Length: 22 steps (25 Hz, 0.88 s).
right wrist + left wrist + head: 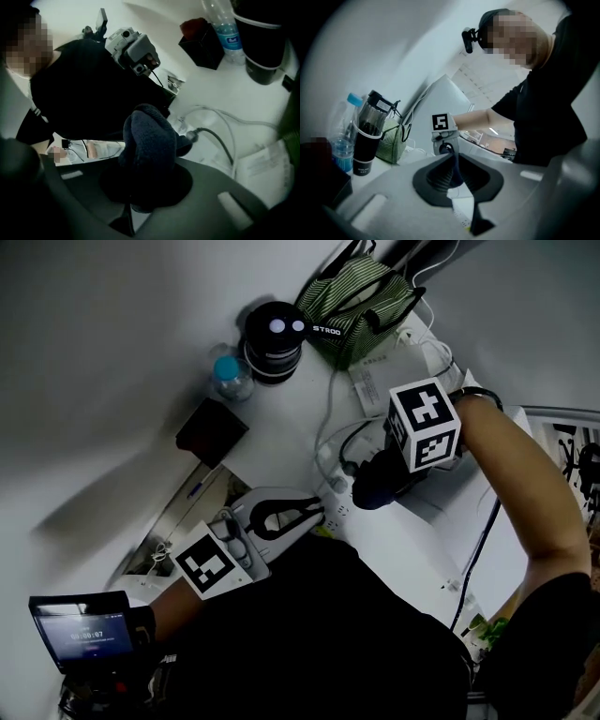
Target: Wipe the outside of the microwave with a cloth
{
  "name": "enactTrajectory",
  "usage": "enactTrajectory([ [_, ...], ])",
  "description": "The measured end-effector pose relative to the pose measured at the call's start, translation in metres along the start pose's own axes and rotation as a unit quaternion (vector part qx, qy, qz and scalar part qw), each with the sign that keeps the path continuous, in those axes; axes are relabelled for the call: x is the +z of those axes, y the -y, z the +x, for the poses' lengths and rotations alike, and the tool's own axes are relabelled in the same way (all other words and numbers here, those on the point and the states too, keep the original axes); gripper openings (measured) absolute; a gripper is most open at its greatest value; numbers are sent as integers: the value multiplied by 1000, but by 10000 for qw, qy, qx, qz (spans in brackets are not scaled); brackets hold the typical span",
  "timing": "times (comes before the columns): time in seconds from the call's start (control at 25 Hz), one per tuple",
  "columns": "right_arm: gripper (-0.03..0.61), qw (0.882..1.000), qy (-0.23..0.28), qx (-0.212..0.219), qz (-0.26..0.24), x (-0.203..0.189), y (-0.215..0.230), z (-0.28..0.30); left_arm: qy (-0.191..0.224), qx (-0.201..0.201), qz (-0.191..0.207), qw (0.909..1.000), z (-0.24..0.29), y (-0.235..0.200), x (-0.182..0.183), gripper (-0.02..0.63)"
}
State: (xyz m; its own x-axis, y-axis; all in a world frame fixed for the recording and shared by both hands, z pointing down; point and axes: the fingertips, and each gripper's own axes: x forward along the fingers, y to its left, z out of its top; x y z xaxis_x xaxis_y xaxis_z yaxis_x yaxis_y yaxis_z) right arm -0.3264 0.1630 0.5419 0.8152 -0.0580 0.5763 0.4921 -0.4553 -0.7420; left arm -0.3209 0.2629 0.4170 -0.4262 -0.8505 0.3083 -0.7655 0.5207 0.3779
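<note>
A dark blue cloth (pixel 375 486) (pixel 152 140) is bunched between the jaws of my right gripper (pixel 367 491) (pixel 149 161), which is shut on it. The gripper hangs over a white flat top (pixel 427 549), probably the microwave, though I cannot tell if the cloth touches it. My left gripper (pixel 317 513) (pixel 453 160) is just left of the cloth with its jaws together and nothing in them. In the left gripper view the right gripper's marker cube (pixel 439 123) shows straight ahead.
On the white table stand a black thermos (pixel 274 338), a water bottle (pixel 230 371), a striped green bag (pixel 361 301) and a dark box (pixel 211 430). Cables (pixel 337 442) and papers (pixel 389 376) lie under the right gripper. A small screen (pixel 80 634) is at lower left.
</note>
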Motion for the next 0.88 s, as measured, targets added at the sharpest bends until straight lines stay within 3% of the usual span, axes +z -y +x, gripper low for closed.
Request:
enactTrajectory([
  [0.08,48,9986,-185,463,160,-6,-12,11,-20,-26,-12,10000,2,1,-1,37],
  [0.16,48,9959,-425,590,531,-25,-8,15,-28,-35,-40,10000,3,2,-1,37],
  [0.32,48,9847,-825,-66,1534,-85,33,-6,-54,-32,-39,10000,3,3,-2,37],
  [0.52,48,9319,-1736,-1415,2851,-192,81,-58,-27,-12,-38,10000,1,2,-1,37],
  [0.72,48,8764,-2743,-2338,3193,-252,94,-101,-22,-26,-3,10000,0,2,0,37],
  [0.76,48,8748,-2792,-2432,3124,-254,96,-102,-27,-35,0,10000,0,3,0,37],
  [0.8,48,8807,-2680,-2489,3009,-247,96,-101,-36,-45,-1,10000,1,4,0,37],
  [0.88,48,9117,-2022,-2467,2589,-208,89,-94,-48,-56,-12,10000,1,4,0,37],
])
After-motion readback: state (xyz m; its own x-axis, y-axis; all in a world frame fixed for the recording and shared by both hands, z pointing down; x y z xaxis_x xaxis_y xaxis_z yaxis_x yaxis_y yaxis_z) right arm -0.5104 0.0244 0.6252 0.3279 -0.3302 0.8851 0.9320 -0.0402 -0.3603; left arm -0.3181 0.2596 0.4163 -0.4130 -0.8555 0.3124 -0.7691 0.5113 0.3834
